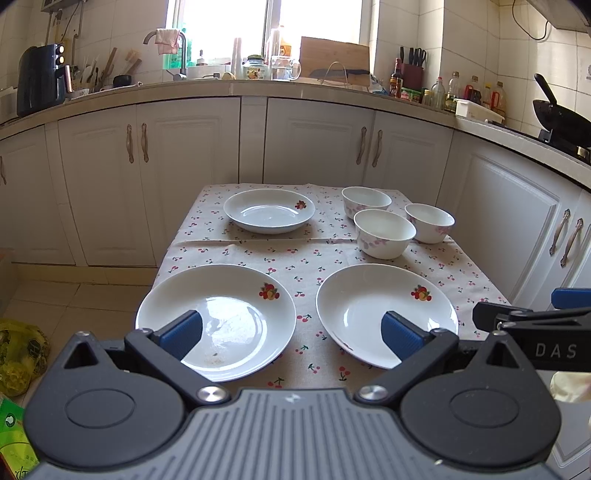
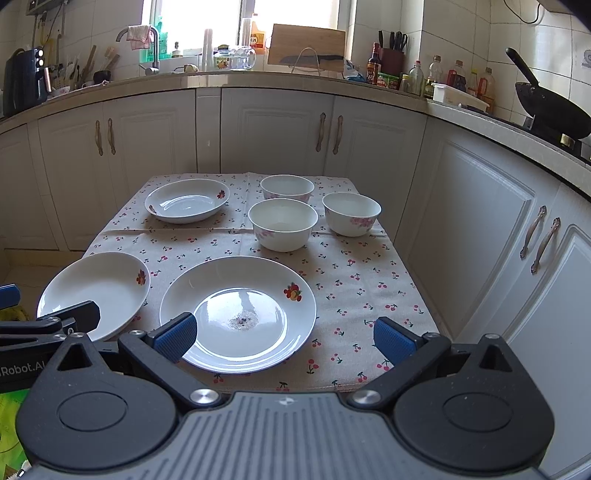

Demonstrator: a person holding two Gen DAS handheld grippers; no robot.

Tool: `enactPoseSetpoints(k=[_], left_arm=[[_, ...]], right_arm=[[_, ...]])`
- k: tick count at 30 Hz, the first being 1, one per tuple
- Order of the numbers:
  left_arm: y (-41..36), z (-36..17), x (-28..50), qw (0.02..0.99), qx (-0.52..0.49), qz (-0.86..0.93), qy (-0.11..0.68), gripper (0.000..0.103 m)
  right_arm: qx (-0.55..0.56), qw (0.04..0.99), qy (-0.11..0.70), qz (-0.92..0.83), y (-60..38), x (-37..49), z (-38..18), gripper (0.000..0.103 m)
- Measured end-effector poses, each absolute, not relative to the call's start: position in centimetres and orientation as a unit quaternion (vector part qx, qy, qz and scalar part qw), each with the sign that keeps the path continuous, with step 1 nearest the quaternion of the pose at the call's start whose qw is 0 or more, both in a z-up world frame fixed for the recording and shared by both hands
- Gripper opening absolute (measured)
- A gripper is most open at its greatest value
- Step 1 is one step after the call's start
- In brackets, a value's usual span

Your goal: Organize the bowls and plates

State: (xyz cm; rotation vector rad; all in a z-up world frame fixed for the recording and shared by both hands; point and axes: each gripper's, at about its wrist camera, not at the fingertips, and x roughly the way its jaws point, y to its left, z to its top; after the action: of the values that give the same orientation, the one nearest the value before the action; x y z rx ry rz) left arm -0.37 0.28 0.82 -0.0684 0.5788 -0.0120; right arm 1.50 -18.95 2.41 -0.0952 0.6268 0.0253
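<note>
Altogether three plates and three bowls sit upright, mouths up, round with no long axis, on the tablecloth (image 1: 317,254): the left gripper (image 1: 291,332) gapes released over the two near plates (image 1: 218,321), the right gripper (image 2: 284,334) equally spread over one, bowls (image 2: 282,223) clustered beyond.

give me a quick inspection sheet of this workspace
surface: table under a cherry-print cloth, a fold across its middle
job's things: three plates, near left, near right, far; three bowls grouped far right, none stacked
clutter: specks in the near right plate's well
grippers: left gripper and right gripper both open, holding nothing
cables: one black cable on the wall, upper right
surroundings: counter with bottles, cutting board, wok; white cabinets below
</note>
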Motion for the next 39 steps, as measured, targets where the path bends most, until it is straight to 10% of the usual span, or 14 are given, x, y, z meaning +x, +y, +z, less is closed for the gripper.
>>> enactPoseSetpoints(k=[39], left_arm=[[8.7, -3.6, 2.5, 0.959, -0.028, -0.068, 0.275, 0.102]], right_arm=[[-0.041, 0.937, 0.256, 0.236, -16.1, 11.4, 3.1, 0.103]])
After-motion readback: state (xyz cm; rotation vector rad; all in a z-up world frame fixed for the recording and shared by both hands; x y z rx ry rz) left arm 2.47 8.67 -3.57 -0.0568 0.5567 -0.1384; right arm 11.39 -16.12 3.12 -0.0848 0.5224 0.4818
